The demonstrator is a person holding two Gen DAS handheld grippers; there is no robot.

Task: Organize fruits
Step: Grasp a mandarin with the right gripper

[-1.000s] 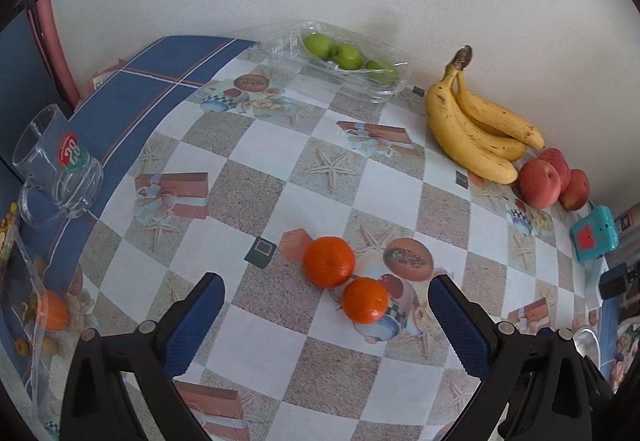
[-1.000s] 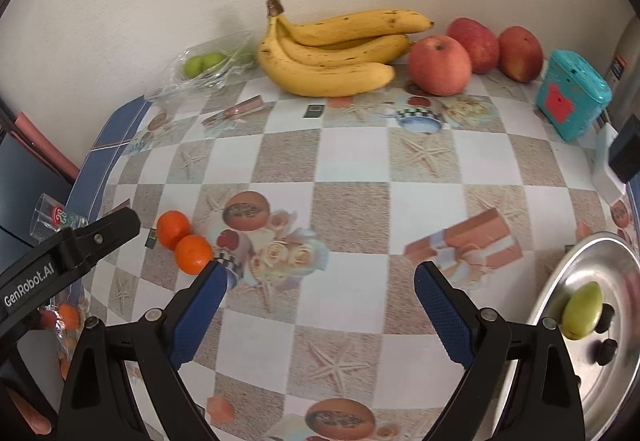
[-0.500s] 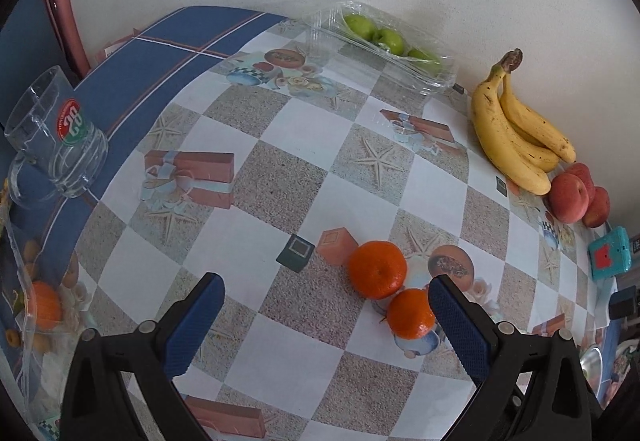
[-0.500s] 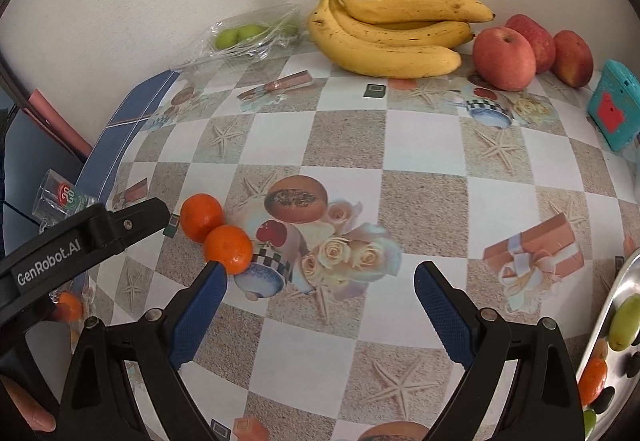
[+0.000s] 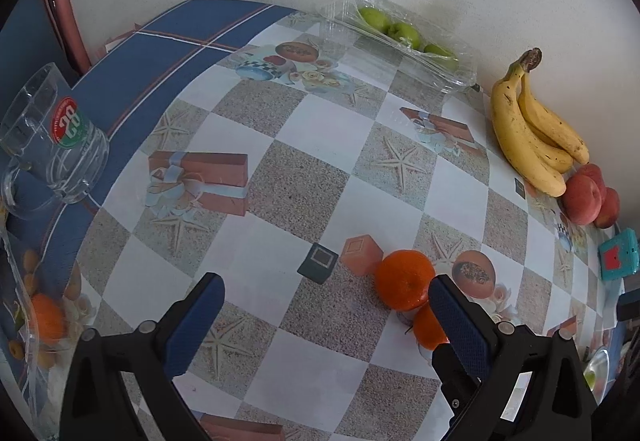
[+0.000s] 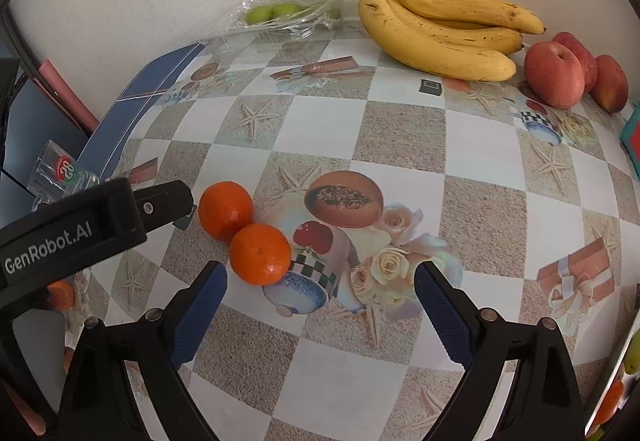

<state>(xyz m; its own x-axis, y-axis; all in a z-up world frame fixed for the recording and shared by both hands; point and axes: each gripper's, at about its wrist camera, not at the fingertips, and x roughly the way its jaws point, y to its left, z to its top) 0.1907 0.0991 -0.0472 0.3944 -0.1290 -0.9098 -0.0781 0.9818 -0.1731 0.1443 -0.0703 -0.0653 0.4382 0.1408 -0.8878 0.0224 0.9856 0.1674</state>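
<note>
**Both grippers close in on the two tangerines**

Left wrist view: the left gripper has its jaws spread wide and holds nothing. Since half a second ago the two tangerines have slid toward the right finger; the farther tangerine now sits just inside that finger's tip, and the nearer tangerine is partly hidden behind it. The two fruits touch each other on the patterned tablecloth. Along the wall lie a clear plastic tray with green fruit, a bunch of bananas and red apples — all drawn larger and further right than before. A glass mug stands at the left on the blue border.

Right wrist view: the right gripper is also wide apart and empty. The tangerines have come much closer than in the earlier frame — the nearer tangerine now lies just beyond the left finger's tip, touching the farther tangerine behind it. The black body of the left gripper reaches in from the left, its tip just beside the farther fruit. The bananas and apples lie at the back by the wall, well apart from the tangerines.
</note>
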